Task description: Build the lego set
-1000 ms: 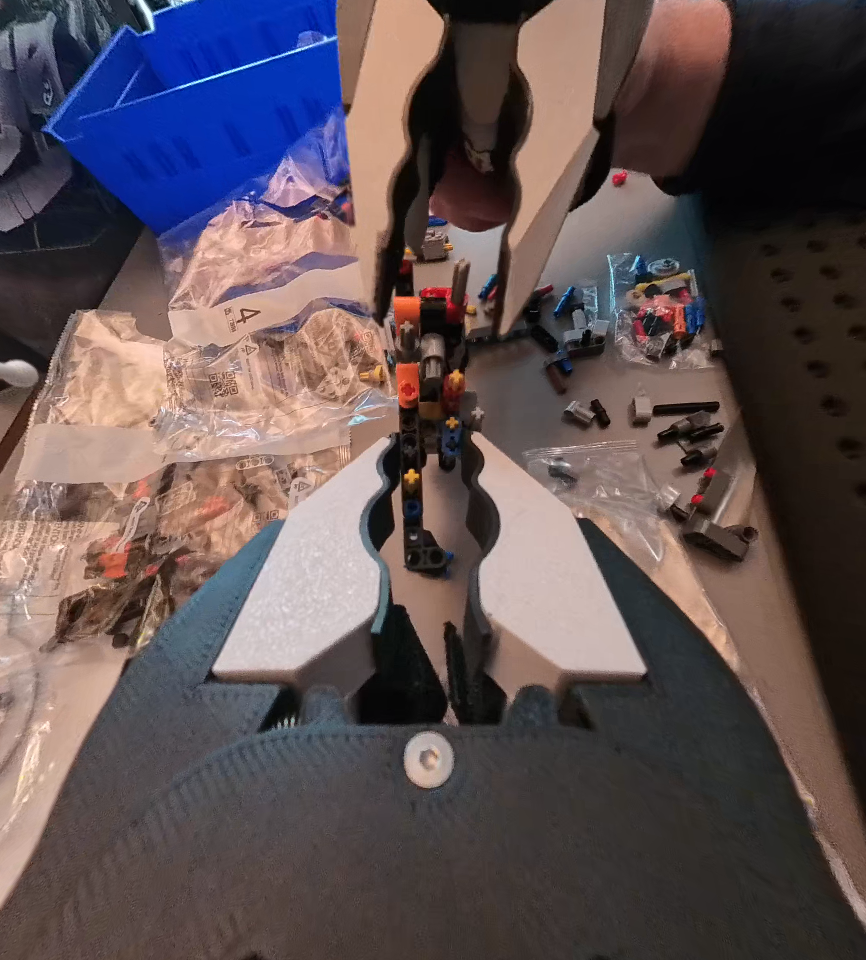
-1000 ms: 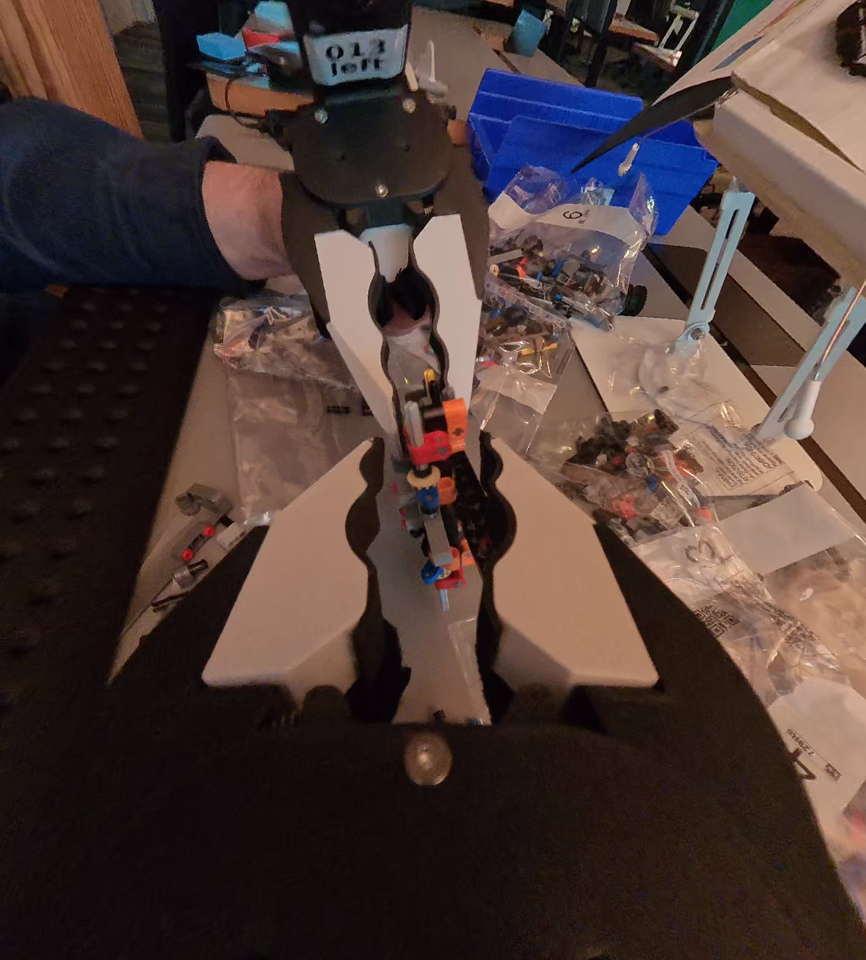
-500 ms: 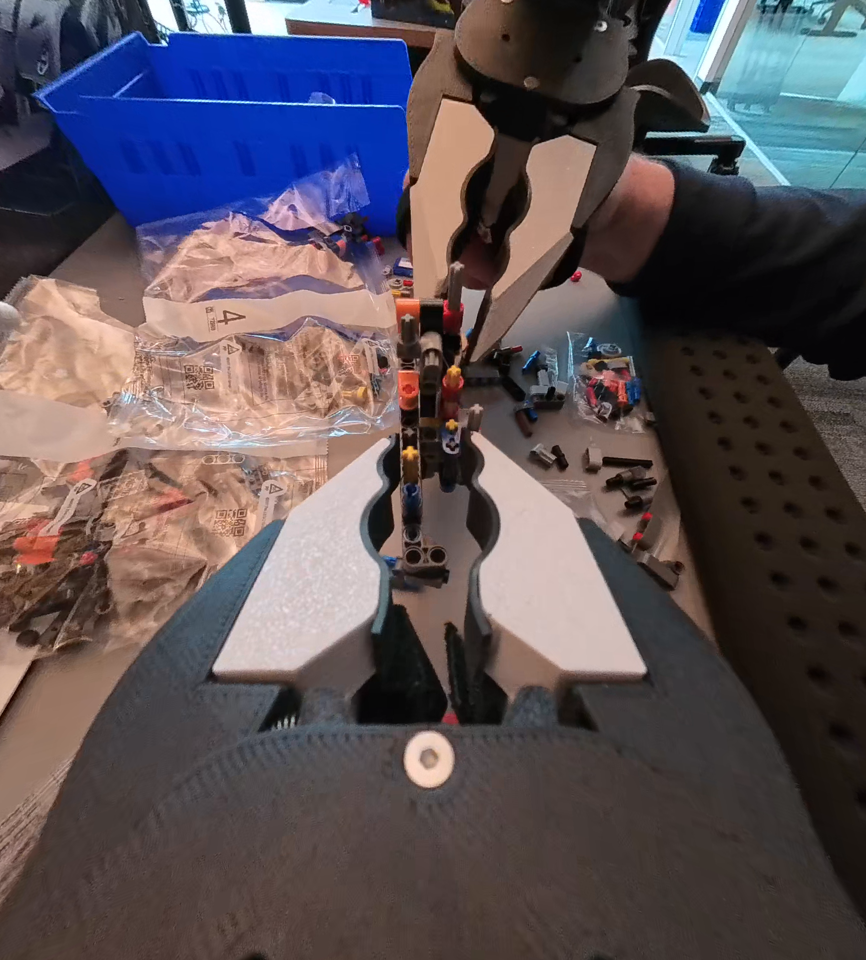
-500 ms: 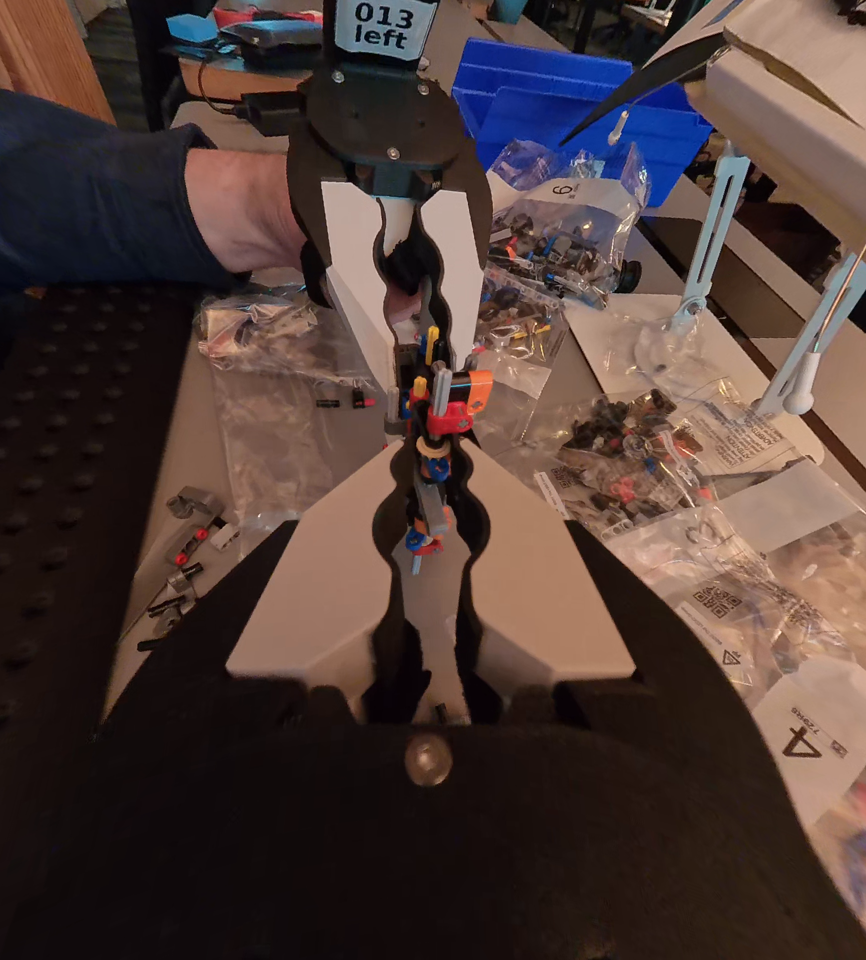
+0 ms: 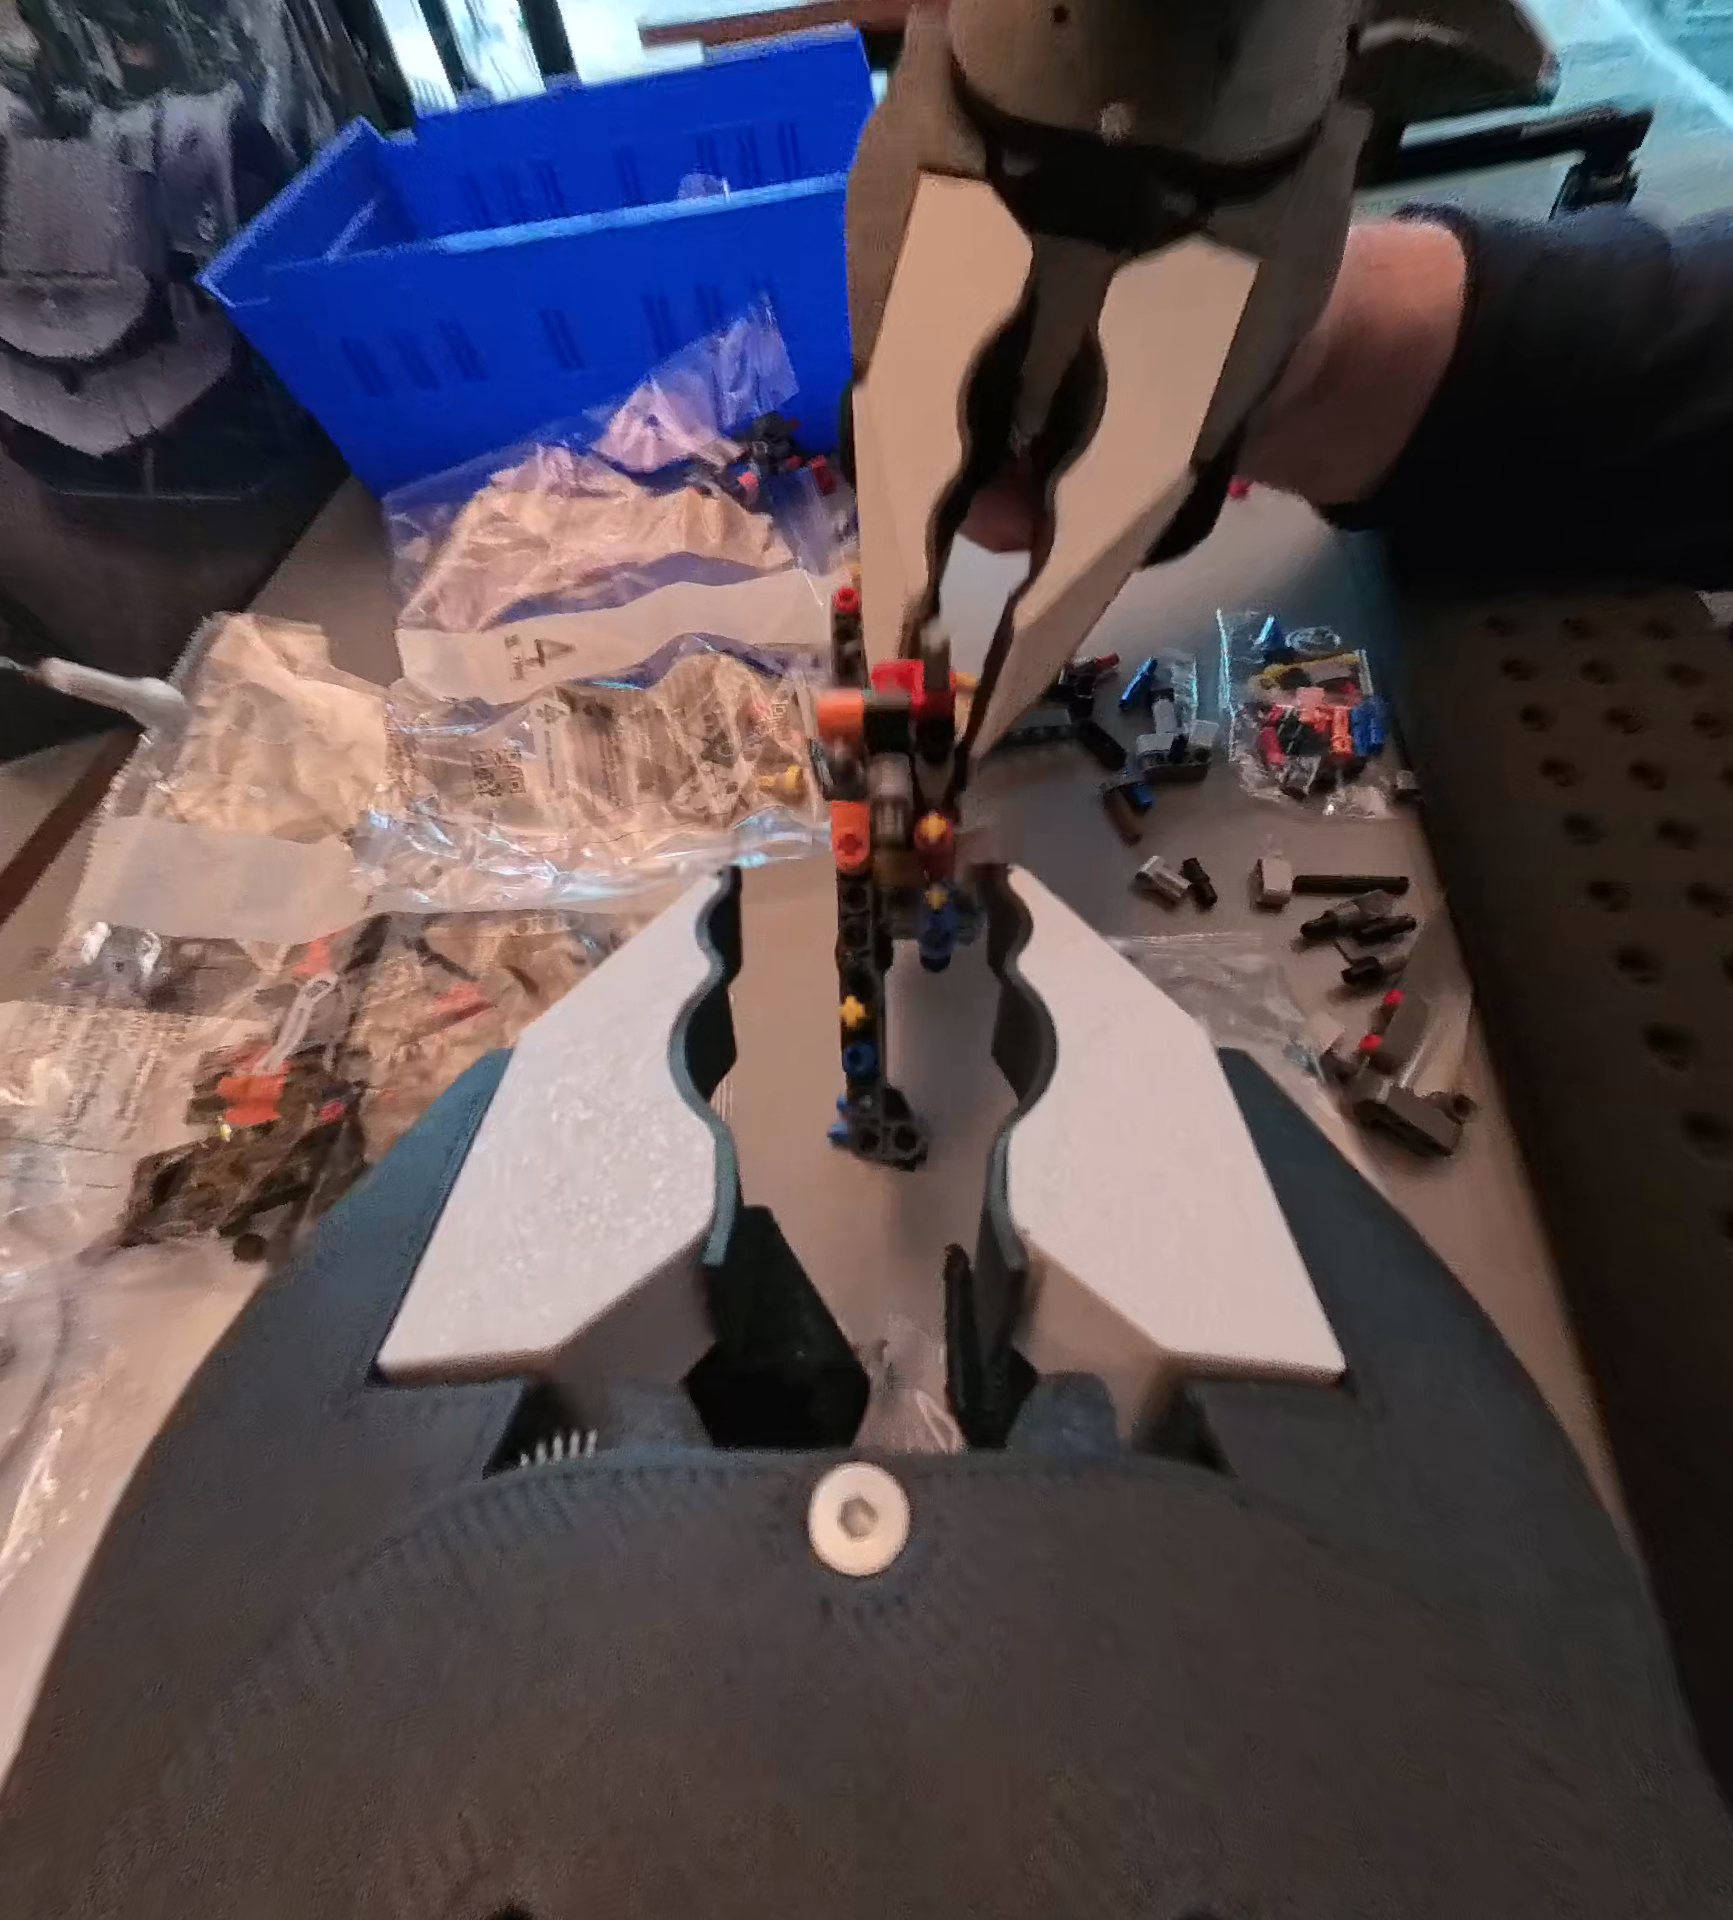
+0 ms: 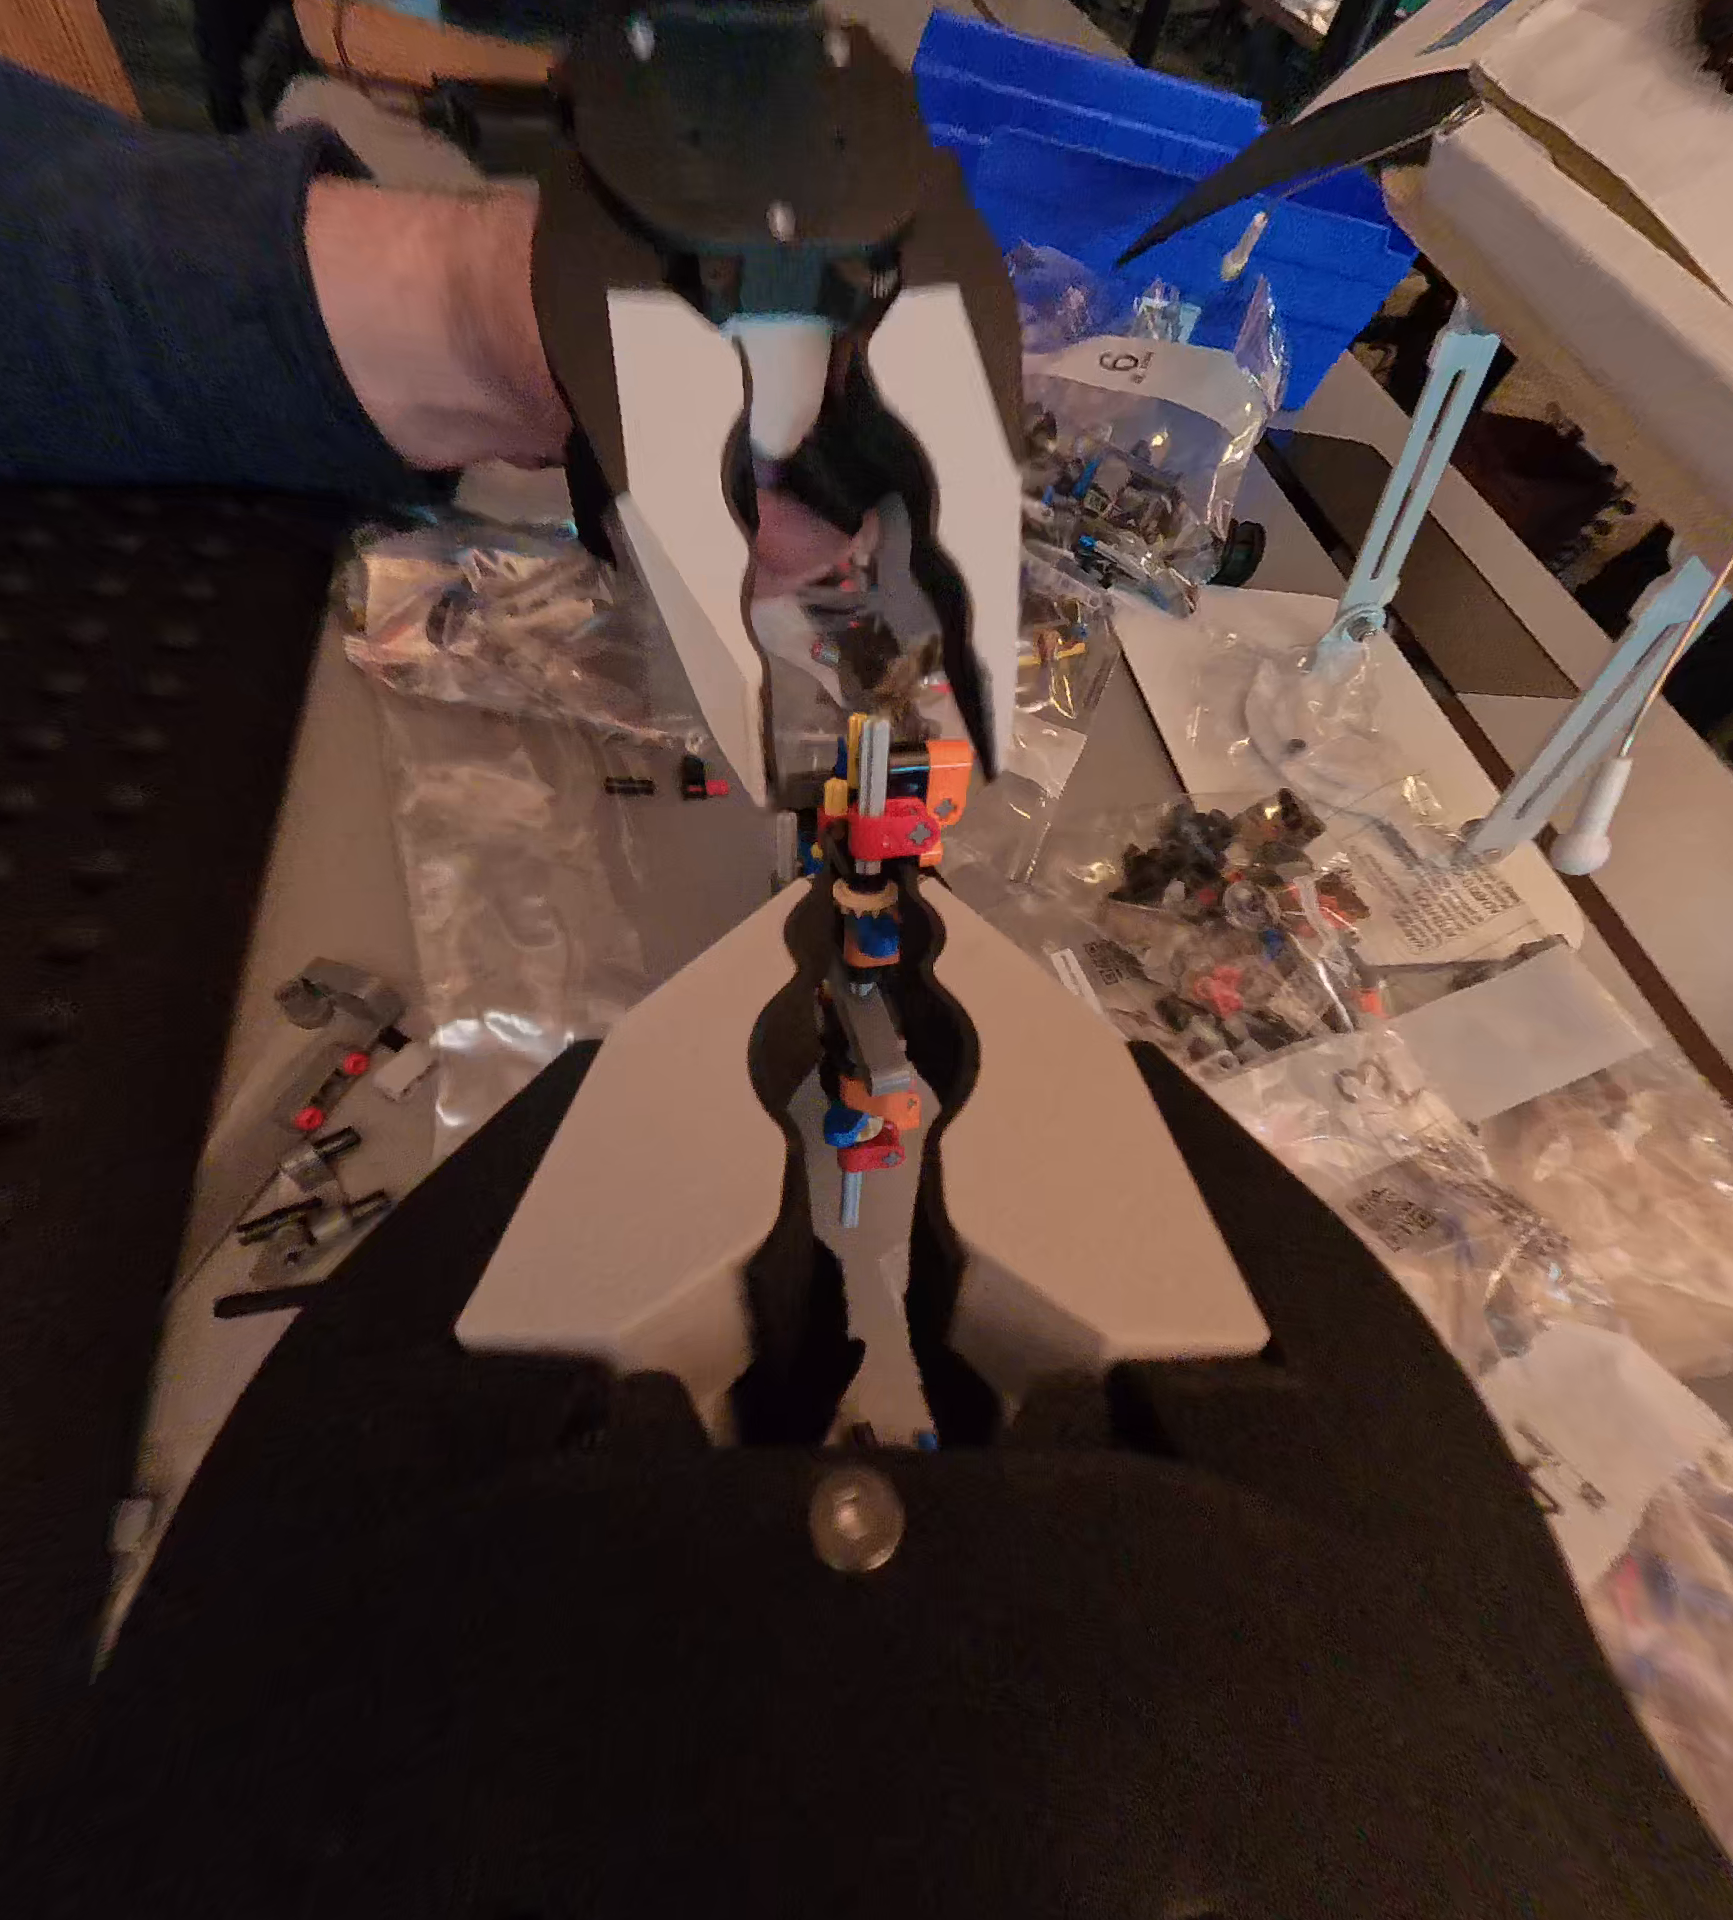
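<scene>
A slim Lego assembly (image 5: 862,997) of black beams with orange, red, blue and yellow parts stands upright over the grey table. My left gripper (image 5: 862,894) is open, its white fingers apart on either side of the assembly and not touching it. My right gripper (image 5: 940,675) comes down from above and is shut on the assembly's upper end. In the right wrist view my right gripper (image 6: 867,894) pinches the assembly (image 6: 872,1039), and the open left gripper (image 6: 877,779) faces it from behind.
A blue bin (image 5: 571,301) stands at the back. Clear bags of parts (image 5: 571,748) cover the left side. Loose pieces (image 5: 1288,894) and a small bag (image 5: 1303,727) lie to the right, beside a black perforated mat (image 5: 1620,935). A white stand (image 6: 1402,488) rises at the right. The grippers are tip to tip, or close to it.
My left gripper has opened and let go of the assembly. My right gripper has closed on its other end and now holds it alone.
</scene>
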Motion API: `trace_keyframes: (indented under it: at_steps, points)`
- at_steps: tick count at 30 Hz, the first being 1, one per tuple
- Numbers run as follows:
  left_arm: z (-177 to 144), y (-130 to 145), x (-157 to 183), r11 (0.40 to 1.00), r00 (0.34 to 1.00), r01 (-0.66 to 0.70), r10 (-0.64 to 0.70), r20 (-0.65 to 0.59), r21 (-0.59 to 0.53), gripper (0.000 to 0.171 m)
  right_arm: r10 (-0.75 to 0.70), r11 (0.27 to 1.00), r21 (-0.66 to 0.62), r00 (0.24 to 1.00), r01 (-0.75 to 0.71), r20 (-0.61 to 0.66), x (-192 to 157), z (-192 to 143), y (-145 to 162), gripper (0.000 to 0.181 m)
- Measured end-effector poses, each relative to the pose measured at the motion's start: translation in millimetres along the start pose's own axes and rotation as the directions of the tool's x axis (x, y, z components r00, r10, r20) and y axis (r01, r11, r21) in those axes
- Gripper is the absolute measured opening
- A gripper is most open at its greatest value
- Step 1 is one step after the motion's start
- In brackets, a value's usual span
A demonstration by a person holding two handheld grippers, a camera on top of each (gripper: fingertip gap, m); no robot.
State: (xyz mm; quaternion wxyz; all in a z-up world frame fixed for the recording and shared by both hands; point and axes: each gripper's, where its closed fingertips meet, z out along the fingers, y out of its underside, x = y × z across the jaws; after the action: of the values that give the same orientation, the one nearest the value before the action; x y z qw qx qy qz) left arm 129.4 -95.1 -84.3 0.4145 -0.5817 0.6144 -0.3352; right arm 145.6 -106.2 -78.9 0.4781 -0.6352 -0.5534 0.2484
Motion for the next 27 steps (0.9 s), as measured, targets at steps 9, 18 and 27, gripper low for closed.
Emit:
trace_keyframes:
  at_steps: [9, 18, 27]
  points:
    - [9, -4, 13, 0.994, 0.994, -0.108, 0.108, 0.003, -0.033, 0.031, -0.120, 0.989, -0.091, 0.992, 0.117, -0.028, -10, 14, 2, 0.009]
    - [7, -12, 13, 0.993, 0.993, -0.118, 0.117, 0.025, 0.019, 0.022, -0.100, 0.993, -0.070, 0.995, 0.098, -0.025, -10, 13, 0, 0.009]
    - [0, -30, 13, 0.989, 1.000, -0.010, 0.012, -0.010, 0.145, 0.019, -0.040, 0.998, 0.038, 0.999, 0.041, -0.014, -8, 3, -14, 0.009]
